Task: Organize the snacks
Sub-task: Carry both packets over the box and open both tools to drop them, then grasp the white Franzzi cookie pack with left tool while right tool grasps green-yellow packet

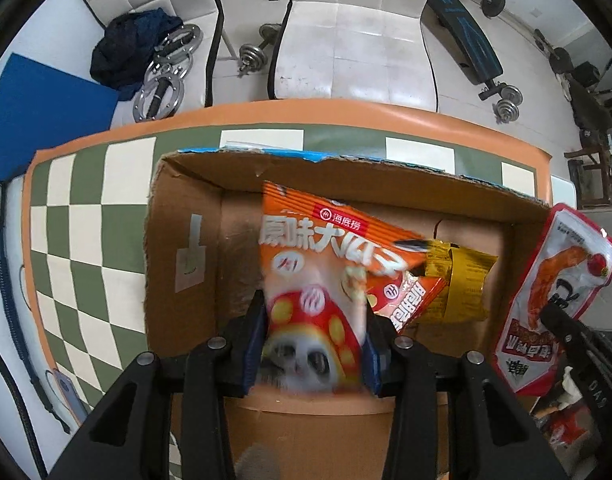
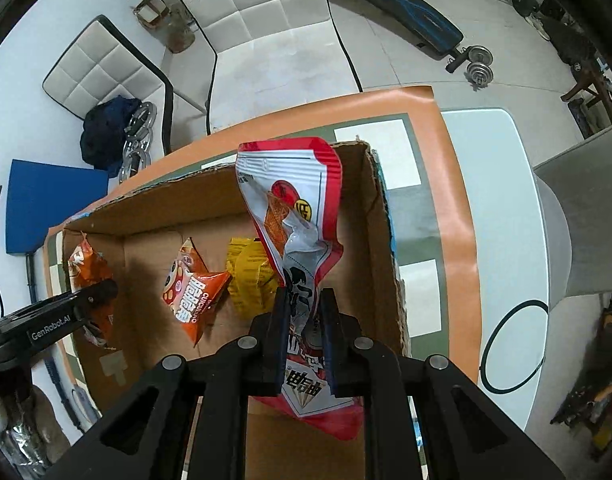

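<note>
An open cardboard box (image 1: 177,216) stands on the checkered cloth. My left gripper (image 1: 314,304) points down over the box, shut on a puffy orange snack bag (image 1: 318,240) that looks blurred between the pads. On the box floor lie a small orange triangular packet (image 2: 193,292) and a yellow packet (image 2: 249,276). My right gripper (image 2: 304,294) is shut on a red-and-white pouch (image 2: 293,208), which hangs over the right side of the box. The right wrist view shows the left gripper (image 2: 101,300) with the orange bag (image 2: 85,268) at the box's left end.
The green-and-white checkered cloth (image 1: 85,240) has an orange border. White table surface (image 2: 498,200) with a black ring (image 2: 514,344) lies right of it. White chairs (image 1: 354,40), dumbbells (image 1: 253,52) and a blue mat (image 1: 45,116) are on the floor beyond.
</note>
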